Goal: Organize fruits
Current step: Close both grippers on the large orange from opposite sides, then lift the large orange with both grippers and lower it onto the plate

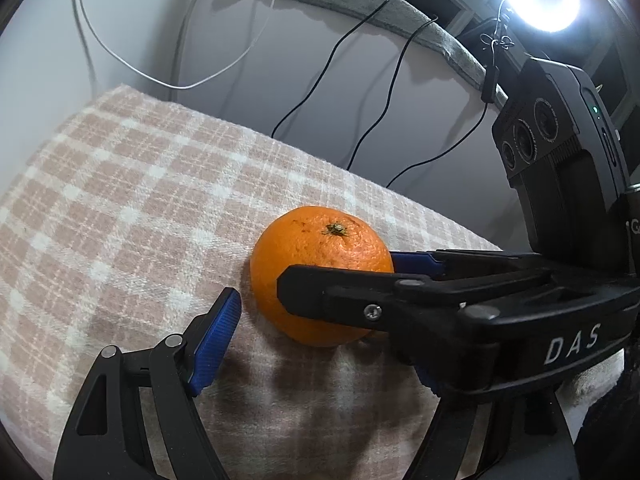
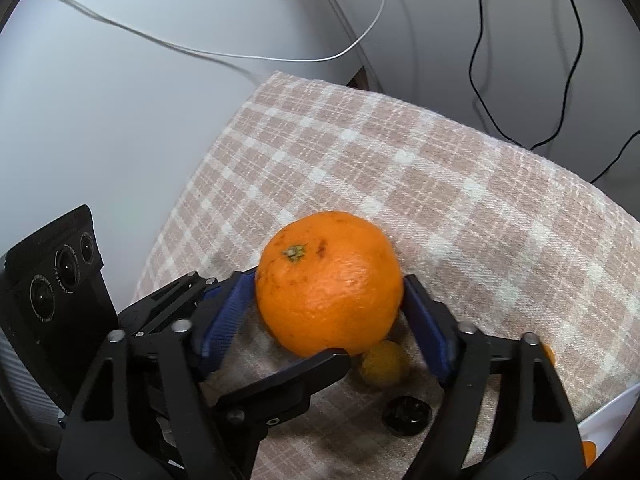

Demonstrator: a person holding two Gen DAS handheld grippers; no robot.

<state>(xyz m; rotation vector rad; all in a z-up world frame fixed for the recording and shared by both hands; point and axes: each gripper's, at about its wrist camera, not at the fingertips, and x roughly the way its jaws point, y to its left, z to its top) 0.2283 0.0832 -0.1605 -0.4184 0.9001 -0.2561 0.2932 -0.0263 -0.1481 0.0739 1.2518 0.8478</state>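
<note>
1. Our right claw (image 2: 329, 308) stands closed around the orange (image 2: 329, 285): its blue pads (image 2: 226, 322) press the fruit's left and right flanks, a little below its widest girth, and no gap shows on either side.
2. Our left claw (image 1: 316, 336) is spread wide and holds nothing. Its left pad (image 1: 216, 346) stands just beside the orange (image 1: 320, 276), apart from the peel; its right finger is hidden behind the other tool, which crosses in front.
3. The orange sits on the plaid cloth (image 2: 460, 208) covering the counter, stem end up and tilted to the far left.
4. We judge the fruit firm, moderately heavy and round, with a pebbled peel that gives decent friction. A hard squeeze could bruise it; a hold off the equator could let it squirt out.
5. Best purchase, we think, is across the widest girth, pads opposite each other.
6. Nearer to us and right of the orange lie a small yellowish fruit (image 2: 385, 363) and a dark round thing (image 2: 406, 416). A white dish rim (image 2: 612, 412) shows at the far right edge.
</note>
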